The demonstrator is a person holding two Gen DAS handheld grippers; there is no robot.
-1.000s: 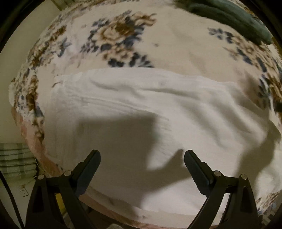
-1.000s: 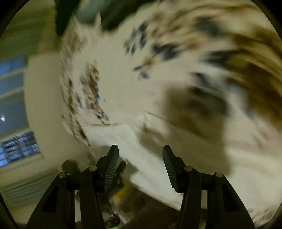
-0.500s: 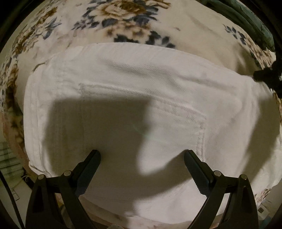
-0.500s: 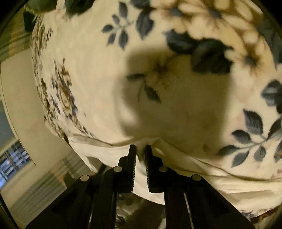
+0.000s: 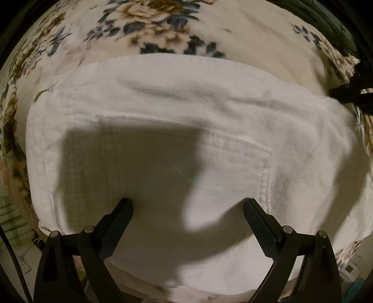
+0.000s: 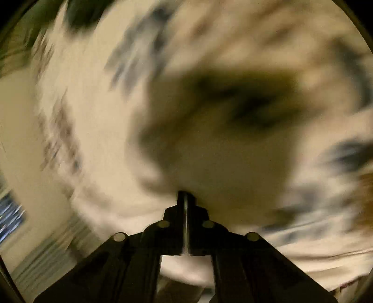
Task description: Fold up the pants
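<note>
Left tongs (image 5: 187,205) spread over twill white pants (image 5: 209,111), floral fleece blanket (image 5: 149,21)

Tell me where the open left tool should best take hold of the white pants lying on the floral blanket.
Probably the near edge of the white pants, coming in low from the side of the left tool. That hem lies just below its open fingers, overhanging the floral blanket, so a finger could slip under it. The flat middle with the stitched pocket offers no ridge to pinch.
</note>
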